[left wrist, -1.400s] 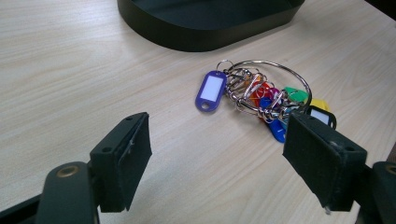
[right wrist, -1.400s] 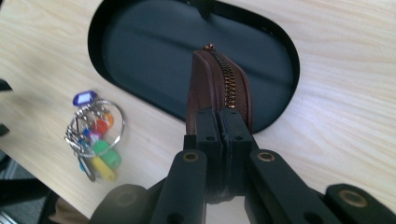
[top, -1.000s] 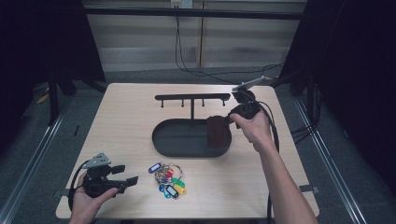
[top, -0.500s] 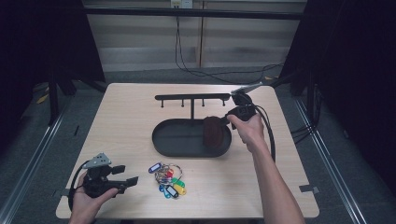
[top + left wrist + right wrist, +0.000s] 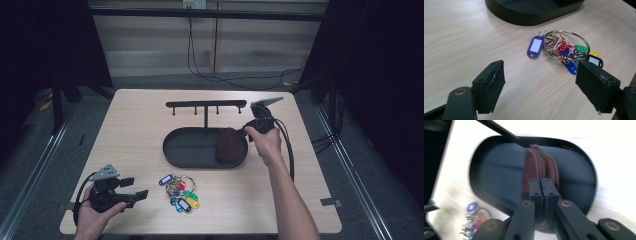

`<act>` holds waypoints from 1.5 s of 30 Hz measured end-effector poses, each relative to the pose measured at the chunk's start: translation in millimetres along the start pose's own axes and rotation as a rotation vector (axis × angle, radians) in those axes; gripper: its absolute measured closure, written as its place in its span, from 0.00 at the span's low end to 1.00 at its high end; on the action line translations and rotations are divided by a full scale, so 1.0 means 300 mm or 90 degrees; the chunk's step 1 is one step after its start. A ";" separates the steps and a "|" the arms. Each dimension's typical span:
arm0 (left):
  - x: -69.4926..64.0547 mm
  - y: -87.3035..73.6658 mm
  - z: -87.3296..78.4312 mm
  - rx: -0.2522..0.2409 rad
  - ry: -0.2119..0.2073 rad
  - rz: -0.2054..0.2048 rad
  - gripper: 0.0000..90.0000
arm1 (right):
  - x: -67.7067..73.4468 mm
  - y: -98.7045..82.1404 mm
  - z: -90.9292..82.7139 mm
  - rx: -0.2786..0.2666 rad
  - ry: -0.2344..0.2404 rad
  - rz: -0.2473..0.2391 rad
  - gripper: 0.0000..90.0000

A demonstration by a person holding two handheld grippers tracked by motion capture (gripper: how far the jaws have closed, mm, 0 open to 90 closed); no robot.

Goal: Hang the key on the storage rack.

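**Pouch held over the tray, keys waiting at the lower edge**

The right tongs are clenched on a dark red zip pouch, pinching it at its edge so that it stands on its side with the zipper running up the middle of the right gripper view. Held this way it sits inside the right end of the black oval tray, near centre frame in the high view; whether it rests on the tray floor I cannot tell. This looks like a placing into the tray. The right forearm reaches up from the bottom edge, wrist bent inward toward the tray.

The left tongs are released, jaws spread wide, low on the bench at the lower left. They point at the bunch of keys lying just below the tray, probably readied for a pick.
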State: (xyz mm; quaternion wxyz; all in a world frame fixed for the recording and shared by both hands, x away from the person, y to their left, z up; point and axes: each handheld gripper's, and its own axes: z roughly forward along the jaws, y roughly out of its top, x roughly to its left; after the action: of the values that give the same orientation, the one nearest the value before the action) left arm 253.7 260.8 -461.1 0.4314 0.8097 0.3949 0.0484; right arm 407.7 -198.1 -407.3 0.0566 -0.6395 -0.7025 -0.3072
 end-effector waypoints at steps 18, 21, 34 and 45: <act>0.005 -0.004 -0.008 -0.003 0.003 -0.004 0.26 | -0.026 -0.028 0.063 -0.018 -0.060 -0.019 0.91; 0.006 -0.003 -0.005 -0.002 0.002 -0.005 0.26 | -0.038 -0.039 0.051 -0.029 -0.064 -0.025 0.87; 0.009 -0.002 0.006 -0.007 0.002 -0.019 0.27 | -0.026 -0.128 -0.074 -0.097 -0.085 -0.115 0.52; 0.004 0.000 0.007 0.000 0.014 -0.010 0.28 | -0.016 -0.221 -0.101 -0.120 -0.090 -0.150 0.36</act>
State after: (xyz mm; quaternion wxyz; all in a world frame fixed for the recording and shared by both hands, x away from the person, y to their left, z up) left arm 255.3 260.4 -462.8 0.4276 0.8057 0.4063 0.0541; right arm 337.3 -217.2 -409.0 -0.0896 -0.5754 -0.7428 -0.3303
